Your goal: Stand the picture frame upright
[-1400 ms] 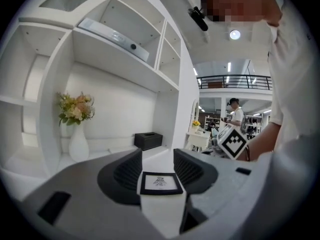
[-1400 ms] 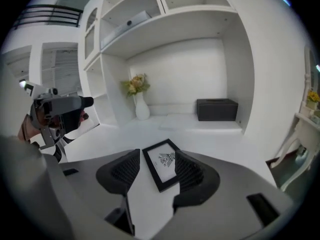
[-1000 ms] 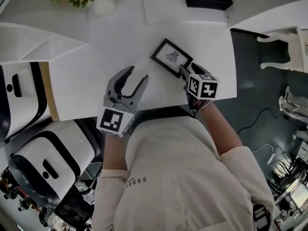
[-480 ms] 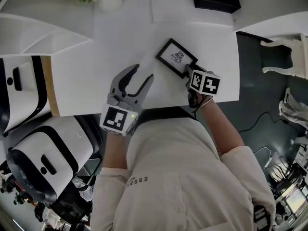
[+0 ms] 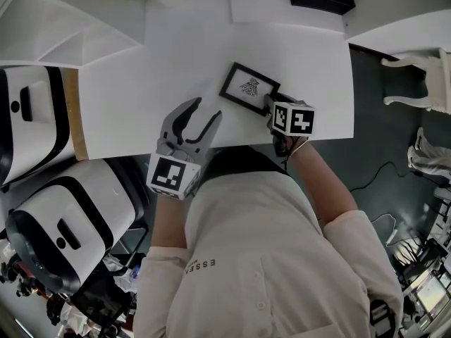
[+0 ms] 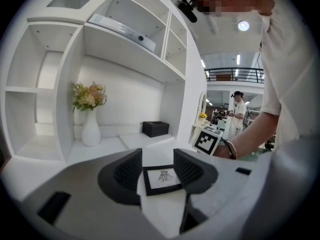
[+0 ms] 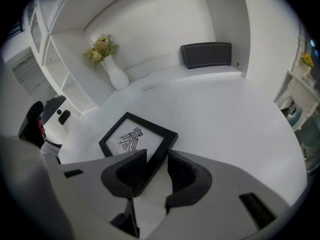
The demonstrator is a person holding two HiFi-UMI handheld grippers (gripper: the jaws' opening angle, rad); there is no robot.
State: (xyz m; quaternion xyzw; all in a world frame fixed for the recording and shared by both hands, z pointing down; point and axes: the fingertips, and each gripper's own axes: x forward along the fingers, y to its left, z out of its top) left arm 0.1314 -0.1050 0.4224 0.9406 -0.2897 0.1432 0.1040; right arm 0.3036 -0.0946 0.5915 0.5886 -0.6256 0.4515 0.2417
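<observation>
Head view first: the picture frame [image 5: 248, 89] lies flat and face up on the white table [image 5: 169, 55], and my right claw [image 5: 272, 105] is down at its near right corner. The right gripper view brings it closer. The frame's black edge runs slantwise between my two jaws, which have just been closing in on it (not clamped, since a sliver of white table shows beside the right pad [image 7: 181, 172]). My left claw [image 5: 204, 109] hangs over the table's near edge, left of the frame and apart from it, jaws spread wide with nothing in them. In the left gripper view the frame sits beyond the gap, clear of both pads. A vase [image 7: 115, 75] of flowers and a black box [image 7: 206, 55] stand far back.
</observation>
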